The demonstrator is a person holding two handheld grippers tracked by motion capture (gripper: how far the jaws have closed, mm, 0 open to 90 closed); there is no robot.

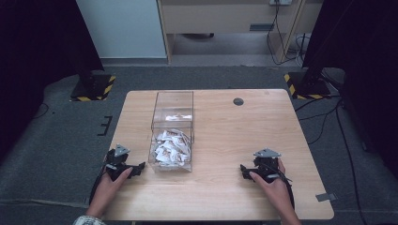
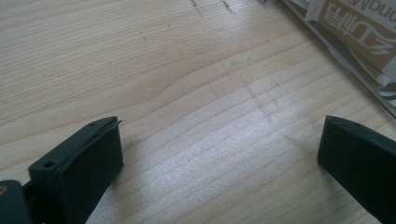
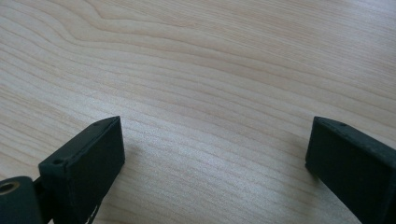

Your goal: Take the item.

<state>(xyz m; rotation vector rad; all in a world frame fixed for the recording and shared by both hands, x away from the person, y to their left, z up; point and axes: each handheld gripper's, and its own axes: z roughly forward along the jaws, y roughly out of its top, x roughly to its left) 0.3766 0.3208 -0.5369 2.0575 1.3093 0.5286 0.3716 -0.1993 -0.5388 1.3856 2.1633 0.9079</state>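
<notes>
Your left gripper (image 2: pixel 219 144) rests on the table (image 1: pixel 225 140), jaws wide apart, gripping nothing, beside the clear box (image 1: pixel 172 136). Your right gripper (image 3: pixel 215 144): same, spread wide, empty.

Print appears on one tan packet (image 2: pixel 348 23) inside the clear box (image 2: pixel 336 51), seen upside down in the left gripper view. Legible fragment: "onaM"; adjoining characters cannot be read. No other legible text or numbers found.

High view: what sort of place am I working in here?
Probably a lab or data-recording room, not a home. A wooden table stands on grey carpet between two black stands with hazard-striped bases, cables run along the floor, and a clear box of packets sits ready.
</notes>
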